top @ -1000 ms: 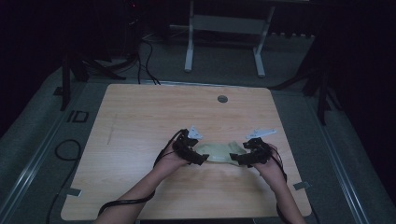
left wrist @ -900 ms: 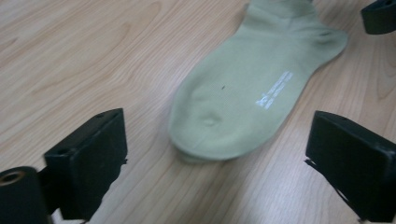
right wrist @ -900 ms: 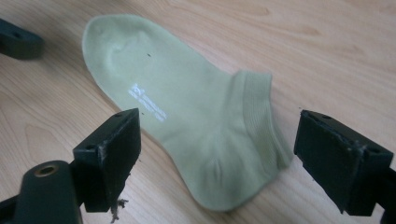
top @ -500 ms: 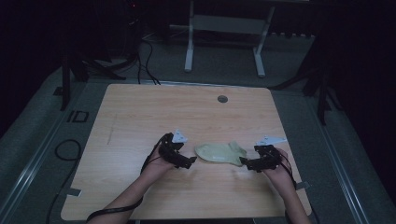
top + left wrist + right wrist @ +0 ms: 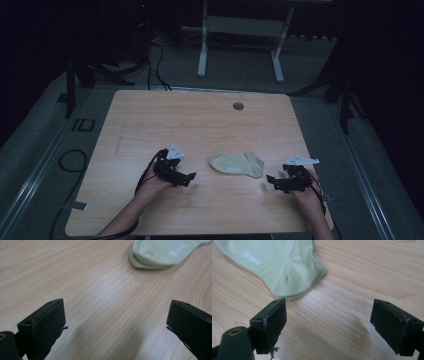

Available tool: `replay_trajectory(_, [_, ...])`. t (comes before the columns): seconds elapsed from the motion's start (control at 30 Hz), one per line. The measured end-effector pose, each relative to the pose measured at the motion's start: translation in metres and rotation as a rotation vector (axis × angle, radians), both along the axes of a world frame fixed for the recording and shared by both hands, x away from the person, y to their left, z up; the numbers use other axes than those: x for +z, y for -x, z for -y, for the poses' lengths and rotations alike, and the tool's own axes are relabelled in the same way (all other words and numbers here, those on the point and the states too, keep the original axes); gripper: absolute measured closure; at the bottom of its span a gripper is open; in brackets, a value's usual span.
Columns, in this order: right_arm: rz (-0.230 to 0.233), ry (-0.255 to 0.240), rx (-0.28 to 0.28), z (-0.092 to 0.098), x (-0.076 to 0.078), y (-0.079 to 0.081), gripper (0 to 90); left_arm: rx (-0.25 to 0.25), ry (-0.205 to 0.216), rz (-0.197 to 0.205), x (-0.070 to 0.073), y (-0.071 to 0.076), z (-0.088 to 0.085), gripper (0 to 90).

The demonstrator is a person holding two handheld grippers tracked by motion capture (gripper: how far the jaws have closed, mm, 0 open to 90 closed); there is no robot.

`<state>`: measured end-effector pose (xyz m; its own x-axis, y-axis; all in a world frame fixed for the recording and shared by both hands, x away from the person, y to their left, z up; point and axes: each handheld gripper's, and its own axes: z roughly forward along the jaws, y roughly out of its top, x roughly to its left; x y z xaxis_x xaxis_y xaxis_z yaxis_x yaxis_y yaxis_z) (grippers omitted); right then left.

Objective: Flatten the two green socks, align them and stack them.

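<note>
High view: pale green folded cotton sock lies flat near front middle of light wooden table. Left gripper and right gripper rest either side, apart from it, likely released.

Left gripper view: jaws wide apart, empty; sock ahead.

Right gripper view: jaws wide apart, empty; sock just beyond.

Pale green sock with white print, light woodgrain table, black tongs
</note>
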<state>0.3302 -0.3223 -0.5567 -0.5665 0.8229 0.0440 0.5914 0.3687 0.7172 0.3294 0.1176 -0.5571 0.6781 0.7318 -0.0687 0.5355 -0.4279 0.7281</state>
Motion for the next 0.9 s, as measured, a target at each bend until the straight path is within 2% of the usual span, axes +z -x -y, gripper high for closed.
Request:
replay_trajectory(0.17, [-0.004, 0.014, -0.019, 0.007, -0.006, 0.007, 13.3, 0.018, 0.010, 0.009, -0.005, 0.010, -0.011, 2.0])
replay_trajectory(0.23, [-0.006, 0.019, -0.034, 0.010, -0.008, 0.010, 13.3, 0.014, 0.002, 0.021, -0.007, 0.015, -0.015, 2.0])
replay_trajectory(0.3, [-0.001, 0.021, -0.045, 0.013, -0.009, 0.013, 13.3, 0.008, -0.004, 0.014, -0.009, 0.018, -0.018, 2.0])
replay_trajectory(0.43, [0.007, 0.021, -0.072, 0.019, -0.009, 0.019, 13.4, 0.007, 0.003, 0.020, -0.011, 0.025, -0.026, 2.0])
replay_trajectory(0.5, [0.011, 0.017, -0.087, 0.022, -0.009, 0.022, 13.4, 0.017, 0.004, 0.032, -0.011, 0.028, -0.031, 2.0])
replay_trajectory(0.63, [0.022, -0.005, -0.109, 0.030, -0.008, 0.028, 13.7, 0.025, 0.041, 0.028, -0.011, 0.034, -0.043, 2.0])
replay_trajectory(0.7, [0.027, -0.005, -0.121, 0.032, -0.008, 0.031, 13.7, 0.037, 0.032, 0.033, -0.012, 0.038, -0.049, 2.0])
replay_trajectory(0.9, [0.042, 0.008, -0.148, 0.039, -0.009, 0.037, 14.0, 0.078, 0.048, 0.045, -0.013, 0.047, -0.070, 2.0])
